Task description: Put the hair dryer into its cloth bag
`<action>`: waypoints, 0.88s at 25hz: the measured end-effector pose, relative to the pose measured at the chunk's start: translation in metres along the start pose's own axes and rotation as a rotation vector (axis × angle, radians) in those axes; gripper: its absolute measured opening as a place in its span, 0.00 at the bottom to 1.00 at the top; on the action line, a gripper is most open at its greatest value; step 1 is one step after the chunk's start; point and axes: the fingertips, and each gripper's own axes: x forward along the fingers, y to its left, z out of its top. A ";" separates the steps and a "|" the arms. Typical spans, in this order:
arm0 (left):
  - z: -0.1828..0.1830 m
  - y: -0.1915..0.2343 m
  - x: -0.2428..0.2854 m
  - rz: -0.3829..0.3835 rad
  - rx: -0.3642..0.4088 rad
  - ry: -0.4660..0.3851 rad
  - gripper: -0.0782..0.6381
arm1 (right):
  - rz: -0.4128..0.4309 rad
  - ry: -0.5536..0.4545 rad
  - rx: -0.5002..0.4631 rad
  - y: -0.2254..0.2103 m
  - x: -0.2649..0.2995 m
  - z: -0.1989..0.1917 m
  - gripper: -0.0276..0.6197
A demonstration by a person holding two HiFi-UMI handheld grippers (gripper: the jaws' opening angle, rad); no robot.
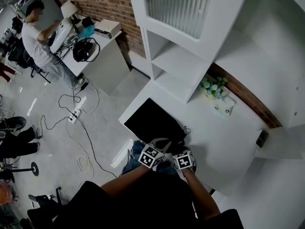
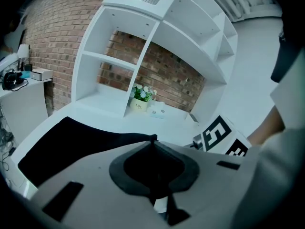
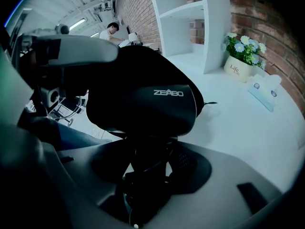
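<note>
R gripper (image 3: pixel 147 168) – clamps hair dryer (image 3: pixel 143 104).

Forearms (image 1: pixel 125 181) come up from the bottom edge, with both grippers side by side at lower centre of head view. Left gripper (image 1: pixel 158 148) jaws nearly together, pinching bag (image 2: pixel 71 142) edge. Right gripper (image 1: pixel 182 158) angled down, jaws wide, clamped on dryer (image 3: pixel 143 99) handle.

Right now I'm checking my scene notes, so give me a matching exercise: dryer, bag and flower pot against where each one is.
Things:
1. dryer
2. bag
3. flower pot

Places:
A. at the back of the table, beside the shelf
B. in the right gripper
C. on the table, edge pinched in the left gripper

Pairs: 1-B, 2-C, 3-A.
</note>
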 end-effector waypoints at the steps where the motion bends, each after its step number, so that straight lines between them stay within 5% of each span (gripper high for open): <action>1: 0.000 -0.001 0.000 -0.006 0.000 0.001 0.16 | 0.002 0.004 -0.006 0.000 0.003 0.001 0.43; 11: -0.005 -0.008 0.000 -0.060 -0.023 -0.012 0.16 | 0.019 0.077 -0.083 -0.003 0.017 0.022 0.43; 17: -0.006 -0.010 0.000 -0.046 0.075 0.011 0.16 | -0.017 0.103 -0.146 -0.005 0.028 0.028 0.43; 22: -0.014 -0.001 0.003 -0.030 0.034 0.018 0.16 | -0.012 0.090 -0.191 -0.003 0.031 0.032 0.44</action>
